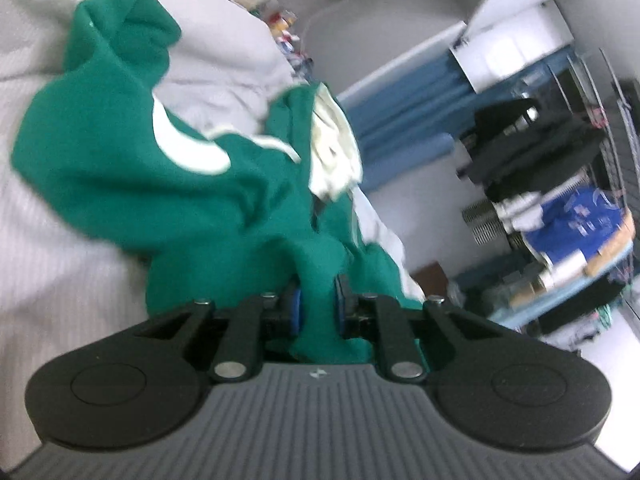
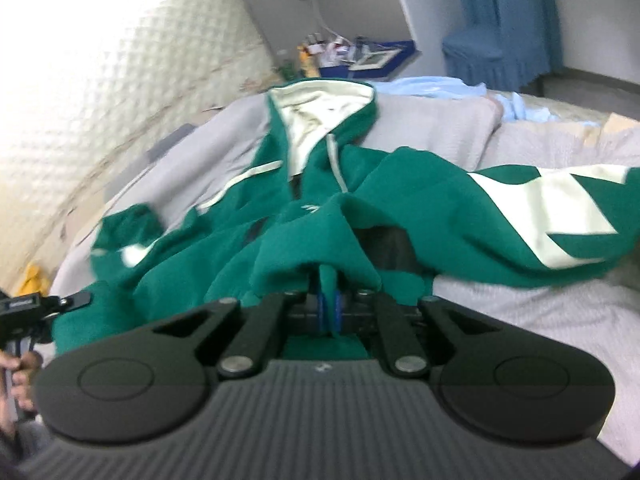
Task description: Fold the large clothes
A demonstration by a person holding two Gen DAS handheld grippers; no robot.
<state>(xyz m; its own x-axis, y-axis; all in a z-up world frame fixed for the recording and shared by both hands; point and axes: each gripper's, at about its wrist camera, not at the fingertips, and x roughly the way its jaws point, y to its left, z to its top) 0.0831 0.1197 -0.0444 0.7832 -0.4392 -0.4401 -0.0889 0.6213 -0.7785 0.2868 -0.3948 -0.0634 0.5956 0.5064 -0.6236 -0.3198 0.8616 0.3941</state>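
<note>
Left gripper [image 1: 318, 304] was clamped on a bunched fold of the green hoodie [image 1: 120, 168], blue pads pressing the cloth. Right gripper [image 2: 329, 306] was pinched nearly shut on the hoodie's edge. A hand [image 2: 18, 376] showed left of the hoodie, gripping a handle.

Hidden and unclear areas, both wrist views

I cannot see either gripper's fingertips: folds of the green hoodie [image 2: 400, 208] bury them. Its patterned sleeve runs off the right edge. Shelf contents [image 1: 560, 216] beyond the hoodie are blurred past identifying.
</note>
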